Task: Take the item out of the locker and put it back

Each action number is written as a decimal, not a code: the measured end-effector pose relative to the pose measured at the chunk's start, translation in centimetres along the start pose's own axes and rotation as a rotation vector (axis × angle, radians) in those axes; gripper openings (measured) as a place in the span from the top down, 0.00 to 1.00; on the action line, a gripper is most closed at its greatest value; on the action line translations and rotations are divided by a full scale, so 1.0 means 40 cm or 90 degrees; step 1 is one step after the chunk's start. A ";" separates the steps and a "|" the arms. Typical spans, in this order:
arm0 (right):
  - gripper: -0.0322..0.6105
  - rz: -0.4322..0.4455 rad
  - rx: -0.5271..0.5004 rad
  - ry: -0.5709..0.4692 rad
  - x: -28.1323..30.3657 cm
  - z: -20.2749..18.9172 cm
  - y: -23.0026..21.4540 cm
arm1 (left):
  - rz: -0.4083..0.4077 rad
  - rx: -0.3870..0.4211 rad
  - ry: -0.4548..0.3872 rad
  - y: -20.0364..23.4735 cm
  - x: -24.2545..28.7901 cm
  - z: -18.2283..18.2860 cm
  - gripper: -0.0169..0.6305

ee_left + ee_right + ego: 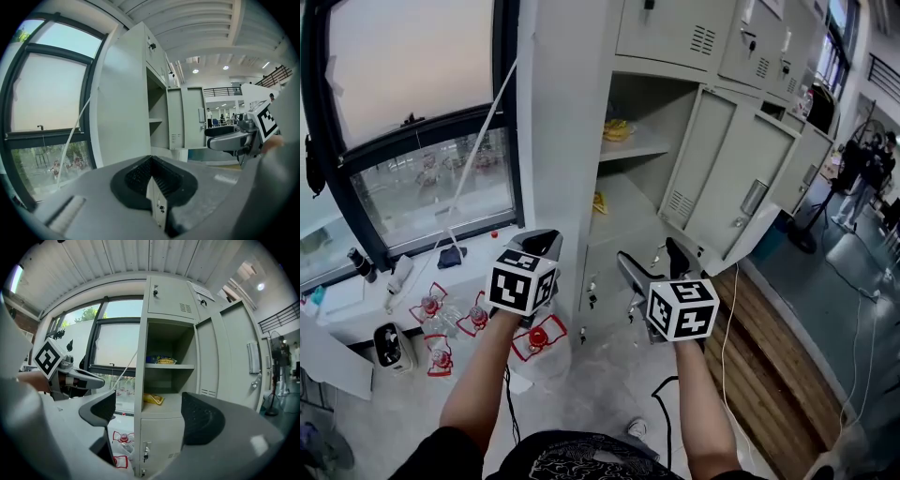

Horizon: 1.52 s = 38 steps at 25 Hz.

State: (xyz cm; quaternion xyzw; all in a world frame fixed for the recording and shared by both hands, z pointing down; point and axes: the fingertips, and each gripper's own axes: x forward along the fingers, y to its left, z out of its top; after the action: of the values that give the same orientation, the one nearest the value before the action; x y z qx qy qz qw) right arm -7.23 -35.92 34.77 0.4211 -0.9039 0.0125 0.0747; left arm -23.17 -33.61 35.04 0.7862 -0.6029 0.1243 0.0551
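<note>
Locker (572,112) stands with its door open. Yellow packet (153,399) lies on the floor of the open compartment, near the left wall; more yellow goods (165,361) on the shelf above. Left gripper (540,242) — fingers together, nothing between. Right gripper (649,259) — fingers apart, empty. Both are held outside the locker, well apart from the packet.

A large dark-framed window (412,122) stood at the left. Red-labelled plastic bottles (441,319) lay clustered on the floor below it. Wooden planking (773,370) ran along the right. Two people (862,169), possibly more, stood far off.
</note>
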 end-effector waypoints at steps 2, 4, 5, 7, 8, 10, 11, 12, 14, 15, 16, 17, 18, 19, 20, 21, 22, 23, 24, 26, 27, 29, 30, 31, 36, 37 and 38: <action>0.23 0.009 -0.001 0.001 0.016 -0.009 -0.004 | 0.006 0.000 0.005 0.001 0.010 -0.008 0.97; 0.24 0.019 -0.002 0.000 0.033 -0.018 -0.015 | 0.013 0.000 0.009 0.000 0.021 -0.015 0.97; 0.24 0.023 -0.003 -0.001 0.043 -0.021 -0.022 | 0.017 0.000 0.011 -0.001 0.028 -0.018 0.97; 0.24 0.035 -0.007 -0.002 0.068 -0.026 -0.038 | 0.029 0.001 0.013 -0.001 0.042 -0.021 0.97; 0.24 0.043 -0.010 -0.003 0.081 -0.028 -0.045 | 0.036 0.002 0.014 0.000 0.049 -0.023 0.97; 0.24 0.061 -0.017 -0.003 0.109 -0.033 -0.058 | 0.057 0.000 0.014 0.008 0.064 -0.025 0.97; 0.25 0.072 -0.020 -0.003 0.123 -0.035 -0.063 | 0.068 -0.002 0.015 0.014 0.071 -0.025 0.97; 0.25 0.082 -0.022 -0.001 0.136 -0.037 -0.070 | 0.079 -0.006 0.017 0.019 0.079 -0.025 0.97; 0.25 0.103 -0.024 0.005 0.163 -0.038 -0.089 | 0.099 -0.014 0.023 0.025 0.098 -0.021 0.97; 0.25 0.114 -0.026 0.008 0.177 -0.037 -0.098 | 0.109 -0.018 0.026 0.028 0.106 -0.018 0.97; 0.25 0.126 -0.029 0.011 0.191 -0.036 -0.105 | 0.120 -0.022 0.027 0.030 0.113 -0.014 0.97; 0.25 0.139 -0.033 0.014 0.206 -0.034 -0.109 | 0.132 -0.028 0.028 0.033 0.118 -0.010 0.97; 0.25 0.152 -0.038 0.017 0.220 -0.033 -0.113 | 0.143 -0.034 0.029 0.034 0.123 -0.006 0.97; 0.26 0.163 -0.043 0.020 0.233 -0.032 -0.118 | 0.152 -0.037 0.031 0.033 0.128 -0.002 0.97; 0.26 0.174 -0.048 0.023 0.246 -0.031 -0.122 | 0.160 -0.038 0.033 0.031 0.135 0.001 0.97; 0.26 0.185 -0.054 0.027 0.259 -0.032 -0.126 | 0.168 -0.040 0.036 0.029 0.140 0.003 0.97; 0.26 0.196 -0.059 0.031 0.271 -0.033 -0.127 | 0.176 -0.043 0.037 0.028 0.145 0.004 0.97; 0.26 0.208 -0.065 0.033 0.284 -0.033 -0.128 | 0.185 -0.046 0.039 0.029 0.148 0.006 0.97; 0.26 0.221 -0.071 0.036 0.296 -0.032 -0.127 | 0.195 -0.049 0.040 0.030 0.150 0.008 0.97; 0.26 0.246 -0.083 0.041 0.317 -0.033 -0.123 | 0.213 -0.053 0.041 0.030 0.154 0.014 0.97; 0.27 0.259 -0.091 0.044 0.328 -0.034 -0.120 | 0.222 -0.055 0.042 0.030 0.155 0.017 0.97; 0.27 0.283 -0.107 0.051 0.349 -0.039 -0.114 | 0.238 -0.058 0.041 0.030 0.158 0.026 0.97; 0.27 0.294 -0.115 0.054 0.360 -0.041 -0.112 | 0.246 -0.058 0.041 0.028 0.159 0.030 0.97; 0.28 0.304 -0.123 0.056 0.371 -0.043 -0.110 | 0.253 -0.057 0.041 0.026 0.161 0.034 0.97; 0.29 0.351 -0.169 0.070 0.420 -0.051 -0.099 | 0.284 -0.065 0.041 0.019 0.170 0.036 0.97; 0.29 0.358 -0.178 0.072 0.429 -0.053 -0.096 | 0.291 -0.069 0.042 0.020 0.171 0.033 0.97; 0.29 0.366 -0.188 0.074 0.437 -0.055 -0.094 | 0.299 -0.072 0.041 0.022 0.170 0.030 0.97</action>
State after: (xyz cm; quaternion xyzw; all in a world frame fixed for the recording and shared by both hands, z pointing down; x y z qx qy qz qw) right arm -15.18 -51.42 39.32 0.1319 -0.9721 -0.0739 0.1795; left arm -22.21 -40.48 35.62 0.6155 -0.7732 0.1248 0.0881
